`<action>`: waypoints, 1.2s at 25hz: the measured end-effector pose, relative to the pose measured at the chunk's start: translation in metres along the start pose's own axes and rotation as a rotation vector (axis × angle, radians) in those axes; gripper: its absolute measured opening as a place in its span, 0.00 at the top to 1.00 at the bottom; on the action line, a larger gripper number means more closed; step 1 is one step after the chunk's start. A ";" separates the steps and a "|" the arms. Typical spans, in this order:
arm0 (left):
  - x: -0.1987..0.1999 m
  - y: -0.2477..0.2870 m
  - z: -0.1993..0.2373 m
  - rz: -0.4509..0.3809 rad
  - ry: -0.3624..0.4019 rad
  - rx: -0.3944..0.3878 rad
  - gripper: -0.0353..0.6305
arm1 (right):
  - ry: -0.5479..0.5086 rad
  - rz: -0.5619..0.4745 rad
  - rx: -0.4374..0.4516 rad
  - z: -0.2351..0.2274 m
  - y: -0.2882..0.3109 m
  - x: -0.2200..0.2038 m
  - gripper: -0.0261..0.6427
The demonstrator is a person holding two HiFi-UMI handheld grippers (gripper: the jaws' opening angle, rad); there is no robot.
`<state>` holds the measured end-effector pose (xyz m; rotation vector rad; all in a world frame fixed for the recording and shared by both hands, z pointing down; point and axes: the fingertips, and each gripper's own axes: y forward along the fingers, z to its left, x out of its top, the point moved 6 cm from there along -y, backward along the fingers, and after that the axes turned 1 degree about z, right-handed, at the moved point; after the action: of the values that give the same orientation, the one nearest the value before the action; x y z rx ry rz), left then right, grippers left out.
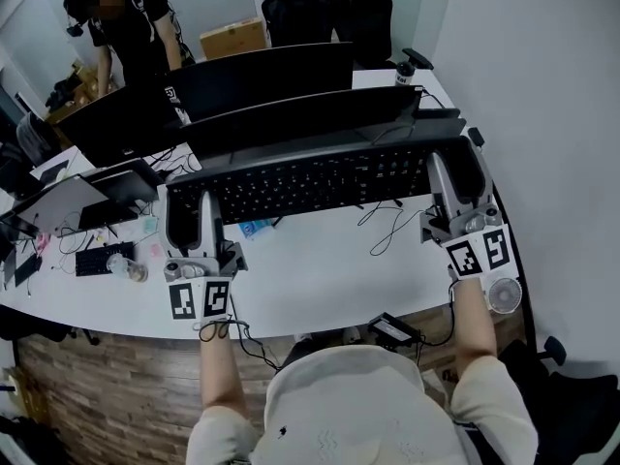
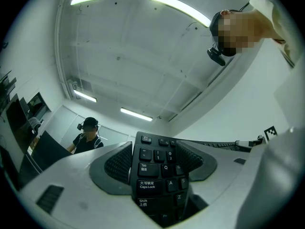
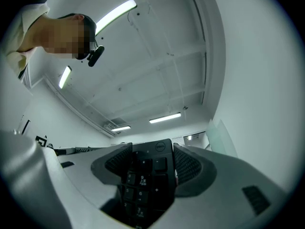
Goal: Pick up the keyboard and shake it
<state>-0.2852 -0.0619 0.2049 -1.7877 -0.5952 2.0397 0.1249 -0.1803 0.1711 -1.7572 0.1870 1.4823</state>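
Note:
A long black keyboard (image 1: 310, 182) is held up above the white desk (image 1: 320, 269), roughly level, keys facing me. My left gripper (image 1: 192, 223) is shut on its left end; in the left gripper view the Tab, Caps Lock and Shift keys of the keyboard (image 2: 155, 175) sit between the ribbed pads (image 2: 119, 163). My right gripper (image 1: 455, 184) is shut on the right end, where the number pad of the keyboard (image 3: 145, 178) fills the gap between its pads (image 3: 188, 166). Both gripper views point up at the ceiling.
Two dark monitors (image 1: 262, 76) stand behind the keyboard. A cable (image 1: 387, 226) trails on the desk below it. A second small keyboard (image 1: 102, 258), a laptop (image 1: 58, 201) and clutter lie at the left. A person (image 1: 126, 27) stands at the back left; office chairs (image 1: 325, 8) at the back.

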 end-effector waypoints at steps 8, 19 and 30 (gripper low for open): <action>-0.012 0.005 0.014 0.071 -0.049 -0.006 0.54 | 0.007 0.065 -0.029 0.005 0.006 -0.010 0.58; -0.046 0.003 0.026 0.172 -0.086 0.004 0.54 | 0.038 0.170 -0.079 0.004 0.001 -0.042 0.58; -0.084 0.000 0.028 0.282 -0.113 0.029 0.54 | 0.085 0.279 -0.108 -0.011 -0.004 -0.079 0.58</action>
<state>-0.3017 -0.1087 0.2780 -1.8363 -0.3573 2.3344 0.1119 -0.2149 0.2425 -1.9437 0.4172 1.6396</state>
